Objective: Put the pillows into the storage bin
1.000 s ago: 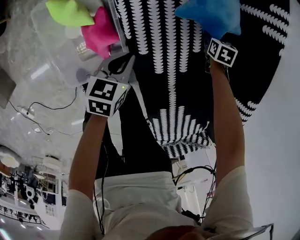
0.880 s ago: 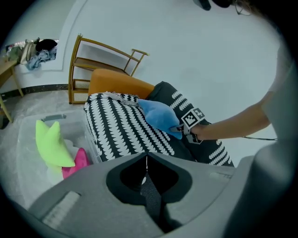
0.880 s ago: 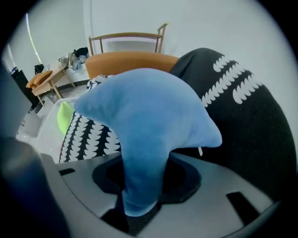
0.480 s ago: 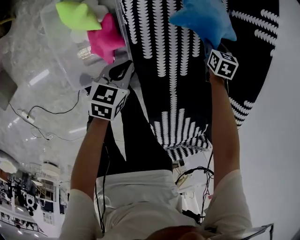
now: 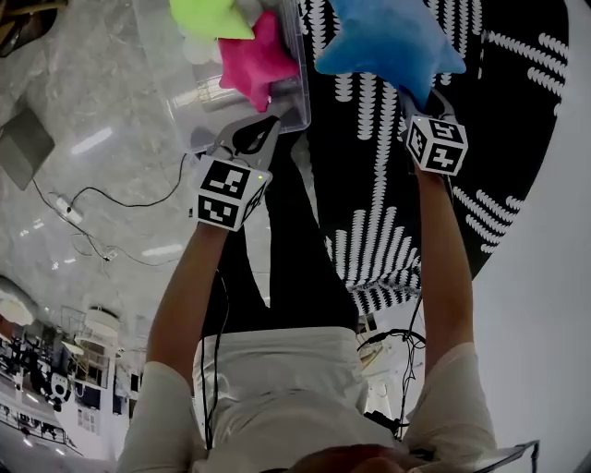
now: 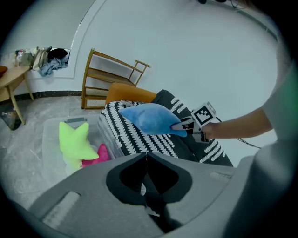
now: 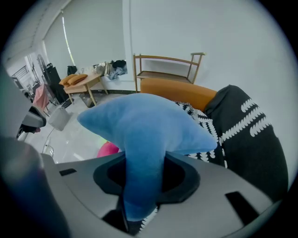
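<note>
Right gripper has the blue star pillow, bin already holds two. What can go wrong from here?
1. The right gripper, whose jaws have just been closing, pinches only one arm of the blue pillow. That soft arm may slip out before it is over the storage bin.
2. The green pillow and pink pillow already sit in the bin, the pink one by its wall. The blue one may land on them and tip over the rim.
</note>
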`<state>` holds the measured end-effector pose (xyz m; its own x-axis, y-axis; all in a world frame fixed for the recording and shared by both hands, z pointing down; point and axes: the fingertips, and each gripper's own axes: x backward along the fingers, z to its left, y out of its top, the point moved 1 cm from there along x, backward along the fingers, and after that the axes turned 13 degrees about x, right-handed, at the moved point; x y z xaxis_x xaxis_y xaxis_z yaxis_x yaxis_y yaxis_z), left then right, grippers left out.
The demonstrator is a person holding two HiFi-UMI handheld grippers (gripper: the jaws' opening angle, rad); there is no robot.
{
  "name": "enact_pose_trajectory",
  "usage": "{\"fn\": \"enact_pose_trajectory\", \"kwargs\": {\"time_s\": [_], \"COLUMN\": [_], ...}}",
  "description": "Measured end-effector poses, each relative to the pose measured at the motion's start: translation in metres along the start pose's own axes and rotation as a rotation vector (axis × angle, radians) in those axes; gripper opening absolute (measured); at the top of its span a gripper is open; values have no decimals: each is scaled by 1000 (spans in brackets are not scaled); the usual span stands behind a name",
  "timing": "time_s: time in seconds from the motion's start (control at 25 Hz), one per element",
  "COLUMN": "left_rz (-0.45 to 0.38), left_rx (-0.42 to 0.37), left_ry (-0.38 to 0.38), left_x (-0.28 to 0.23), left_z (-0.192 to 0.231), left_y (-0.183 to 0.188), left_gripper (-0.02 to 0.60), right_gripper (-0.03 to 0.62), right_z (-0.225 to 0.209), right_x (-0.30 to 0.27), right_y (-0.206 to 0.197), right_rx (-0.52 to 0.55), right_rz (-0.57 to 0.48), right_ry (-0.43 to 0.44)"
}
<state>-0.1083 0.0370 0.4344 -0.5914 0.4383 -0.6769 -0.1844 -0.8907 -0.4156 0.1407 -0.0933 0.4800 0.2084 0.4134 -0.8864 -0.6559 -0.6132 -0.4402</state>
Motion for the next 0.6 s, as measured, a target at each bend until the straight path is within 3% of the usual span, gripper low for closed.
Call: {"fn": "enact_pose_trajectory", "kwargs": {"time_s": [0.24, 0.6], "left_rz": [-18, -60], "left_rx": [41, 117], "left_ry": [42, 107], "left_x": [66, 146], "left_z": [55, 119], "left_y": [-26, -70], "left_gripper": [17, 17], "right_gripper": [153, 160], "right_z": [100, 235], "right_x": [-5, -6], "right_y": [32, 54], "right_rx": [109, 412], "right_rz": [5, 35], "right_ry": [81, 214]}}
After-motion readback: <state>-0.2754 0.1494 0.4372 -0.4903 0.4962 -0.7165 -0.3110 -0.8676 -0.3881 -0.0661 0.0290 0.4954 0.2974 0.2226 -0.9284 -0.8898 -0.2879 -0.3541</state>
